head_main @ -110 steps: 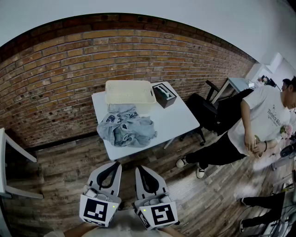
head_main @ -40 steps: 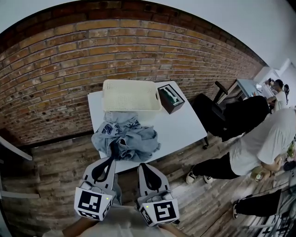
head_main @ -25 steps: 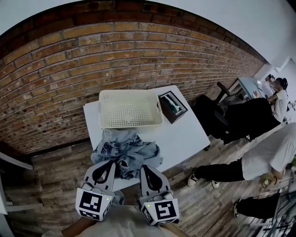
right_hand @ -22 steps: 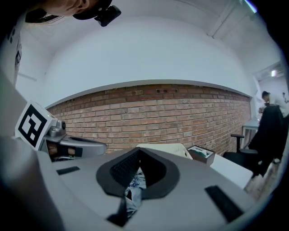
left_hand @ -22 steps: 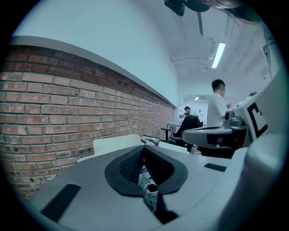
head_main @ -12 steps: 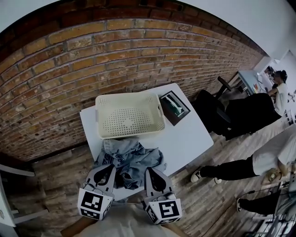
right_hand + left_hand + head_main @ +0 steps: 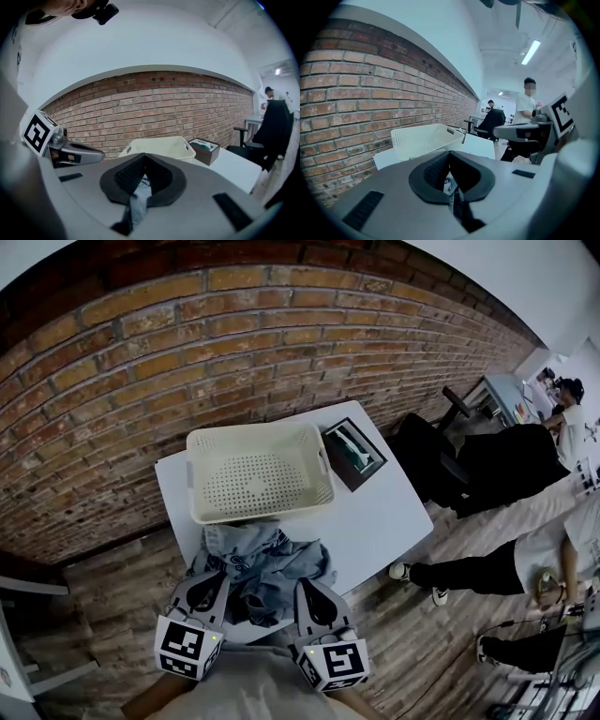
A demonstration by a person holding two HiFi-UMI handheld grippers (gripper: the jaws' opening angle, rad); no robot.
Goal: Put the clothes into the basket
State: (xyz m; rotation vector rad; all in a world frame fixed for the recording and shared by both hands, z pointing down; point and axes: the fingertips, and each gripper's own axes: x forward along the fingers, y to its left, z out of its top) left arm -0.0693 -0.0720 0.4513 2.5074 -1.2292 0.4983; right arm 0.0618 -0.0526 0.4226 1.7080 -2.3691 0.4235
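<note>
Nothing in the basket [image 7: 191, 474] yet. The clothes [image 7: 267, 559] are piled on the surface [image 7: 384, 512] just below it, mid-frame. Left tongs [image 7: 212, 577] and right tongs [image 7: 306, 583] are both closed and empty, at the pile's near edge.

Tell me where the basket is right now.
In the head view the empty cream basket sits far back on the table by the brick wall, just beyond the grey clothes, a dark box at its right.
</note>
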